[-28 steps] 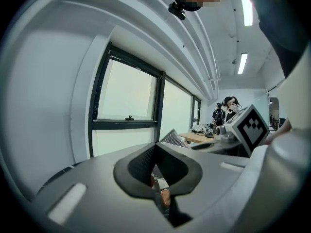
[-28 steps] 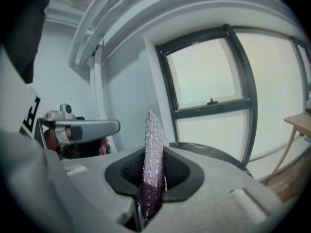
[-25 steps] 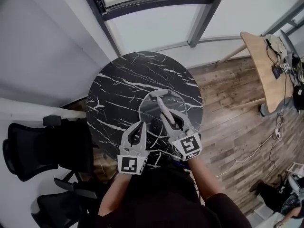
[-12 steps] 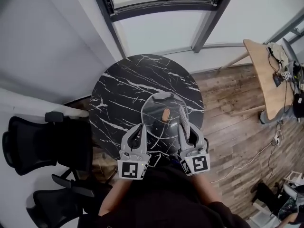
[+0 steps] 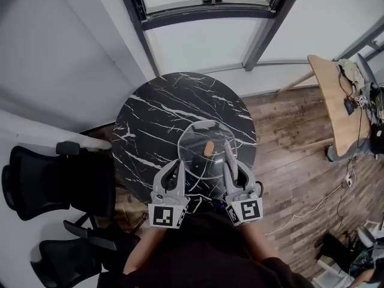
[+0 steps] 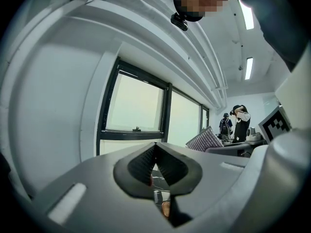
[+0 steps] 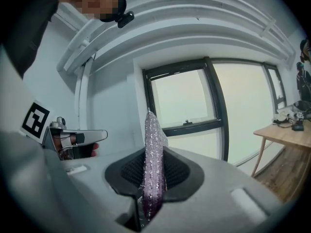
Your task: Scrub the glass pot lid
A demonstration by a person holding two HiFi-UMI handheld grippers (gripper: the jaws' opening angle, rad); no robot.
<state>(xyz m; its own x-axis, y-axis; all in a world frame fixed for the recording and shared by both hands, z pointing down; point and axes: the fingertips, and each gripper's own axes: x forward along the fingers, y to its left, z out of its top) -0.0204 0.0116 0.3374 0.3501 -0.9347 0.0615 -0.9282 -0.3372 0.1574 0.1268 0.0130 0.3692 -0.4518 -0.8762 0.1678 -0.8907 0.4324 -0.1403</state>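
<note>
Lid (image 5: 198, 138) lies flat on the tabletop (image 5: 150, 110), just ahead of and between both claws, nearer the right claw (image 5: 230, 159), which pinches a scrubber (image 7: 153, 149) upright, while the left claw (image 5: 177, 165) sits closed and empty.

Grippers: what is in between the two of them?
The glass lid, lying on the table with its brown knob up. The head view shows it between the left gripper and the right gripper, which holds a scrubber.
</note>
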